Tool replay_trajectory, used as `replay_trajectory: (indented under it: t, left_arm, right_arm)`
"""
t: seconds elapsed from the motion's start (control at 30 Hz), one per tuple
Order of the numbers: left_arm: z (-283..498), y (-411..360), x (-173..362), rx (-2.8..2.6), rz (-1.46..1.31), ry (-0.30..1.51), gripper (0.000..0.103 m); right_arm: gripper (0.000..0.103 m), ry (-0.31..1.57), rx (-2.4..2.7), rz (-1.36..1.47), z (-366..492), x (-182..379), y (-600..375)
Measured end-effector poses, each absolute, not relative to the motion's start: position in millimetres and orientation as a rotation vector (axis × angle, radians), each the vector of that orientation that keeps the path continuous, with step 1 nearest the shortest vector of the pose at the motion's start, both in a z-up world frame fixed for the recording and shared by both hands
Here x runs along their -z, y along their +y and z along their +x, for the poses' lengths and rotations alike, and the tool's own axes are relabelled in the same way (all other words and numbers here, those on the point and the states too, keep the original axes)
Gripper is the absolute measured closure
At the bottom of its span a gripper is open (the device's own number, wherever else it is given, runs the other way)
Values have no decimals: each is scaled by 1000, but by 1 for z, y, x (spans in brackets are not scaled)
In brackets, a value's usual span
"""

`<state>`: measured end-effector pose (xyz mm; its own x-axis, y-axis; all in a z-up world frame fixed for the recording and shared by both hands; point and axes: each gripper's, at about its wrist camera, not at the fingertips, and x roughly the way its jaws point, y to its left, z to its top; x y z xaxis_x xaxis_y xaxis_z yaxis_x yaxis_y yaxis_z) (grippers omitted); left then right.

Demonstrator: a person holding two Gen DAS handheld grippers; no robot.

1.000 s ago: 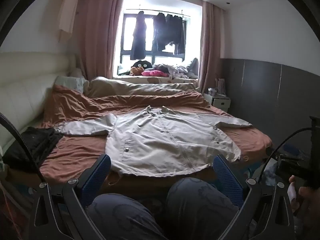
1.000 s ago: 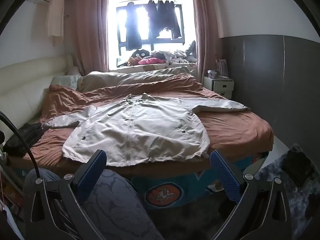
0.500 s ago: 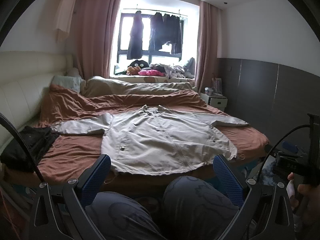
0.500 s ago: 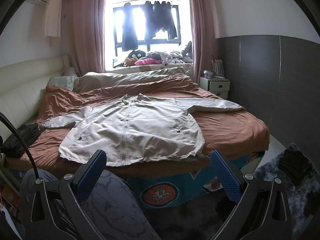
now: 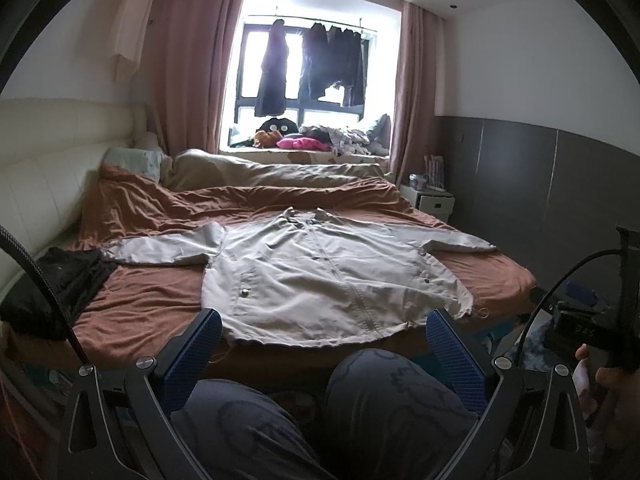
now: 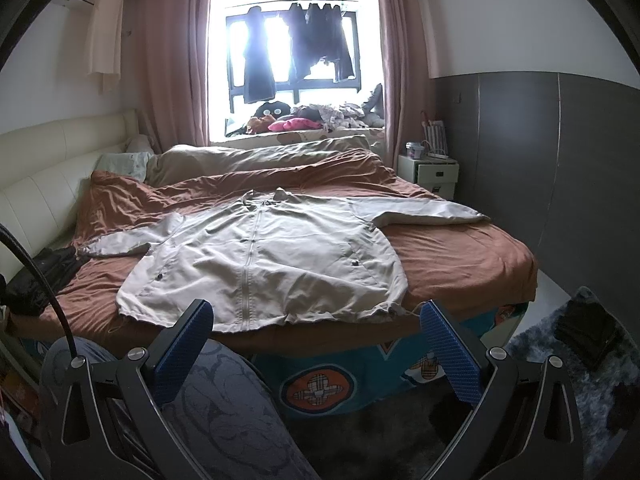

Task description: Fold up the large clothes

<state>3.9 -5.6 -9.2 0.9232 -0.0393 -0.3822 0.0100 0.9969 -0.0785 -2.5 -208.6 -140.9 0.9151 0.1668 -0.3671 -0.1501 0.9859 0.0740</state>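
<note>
My left claw (image 5: 324,344) and right claw (image 6: 316,336) hang released, grasping nothing, short of the bed (image 6: 460,256). A beige jacket (image 6: 264,264) lies flat, sleeves spread.

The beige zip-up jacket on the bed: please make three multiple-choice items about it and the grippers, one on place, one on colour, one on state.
1. Where does the beige zip-up jacket lie?
A. on the brown bedsheet
B. on the windowsill
C. on the floor rug

2. What colour are the gripper finger pads?
A. red
B. blue
C. white

3. How does the jacket lie?
A. folded in half
B. rolled up
C. spread flat, both sleeves out

Answers: 1 A, it rests on the brown bedsheet. 2 B, blue textured pads show in both views. 3 C, sleeves extend sideways; the left gripper and right gripper hang open, short of it.
</note>
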Motion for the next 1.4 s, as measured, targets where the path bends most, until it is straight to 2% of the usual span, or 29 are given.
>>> replay_trajectory:
  t: [1.4]
  left_arm:
    - [-12, 12, 4, 15, -85, 370, 0]
  right_arm:
    - [0, 363, -177, 78, -11, 136, -212]
